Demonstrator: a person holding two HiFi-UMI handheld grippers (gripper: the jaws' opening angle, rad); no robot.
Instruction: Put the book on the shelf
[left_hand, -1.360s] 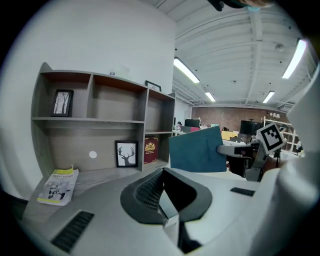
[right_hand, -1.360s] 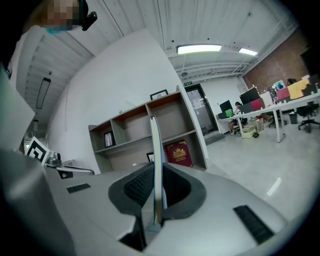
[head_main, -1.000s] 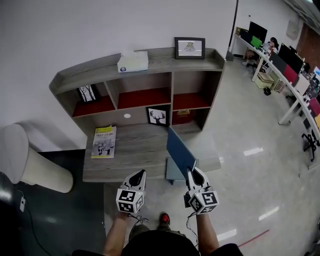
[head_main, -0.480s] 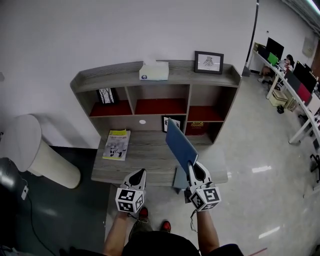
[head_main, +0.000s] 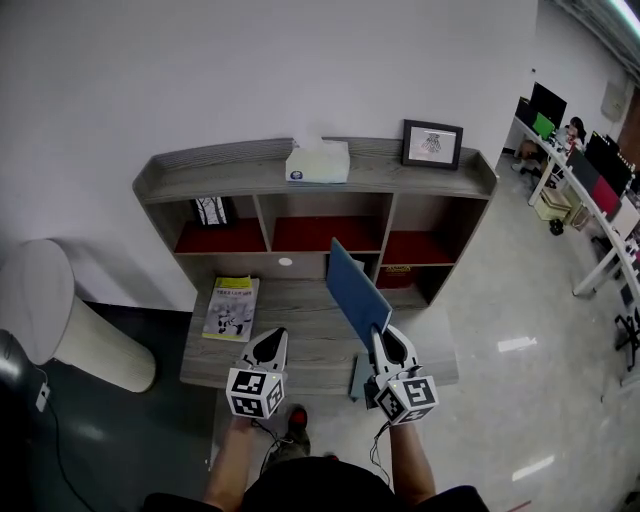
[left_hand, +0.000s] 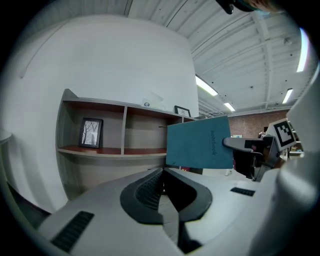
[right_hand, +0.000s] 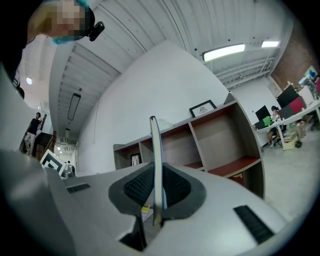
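My right gripper (head_main: 384, 338) is shut on the lower edge of a blue notebook (head_main: 356, 290), which stands upright and edge-on in front of the grey shelf unit (head_main: 320, 185). In the right gripper view the notebook (right_hand: 154, 145) rises thin between the pads of that gripper (right_hand: 156, 186). The left gripper view shows its cover (left_hand: 200, 142) from the side, ahead of the red-floored compartments (left_hand: 125, 150). My left gripper (head_main: 272, 338) hangs beside it over the desk's front edge, its jaws (left_hand: 163, 170) shut on nothing.
A yellow book (head_main: 231, 307) lies on the desk top (head_main: 300, 340) at the left. On the shelf's top stand a tissue box (head_main: 317, 161) and a framed picture (head_main: 432, 144); a small frame (head_main: 211, 211) fills the left compartment. A white cylinder (head_main: 60, 320) stands left; office desks (head_main: 590, 200) run along the right.
Both grippers have risen and moved toward the shelf. The blue notebook went up with the right gripper and now overlaps the middle compartments. The grip looks the same.
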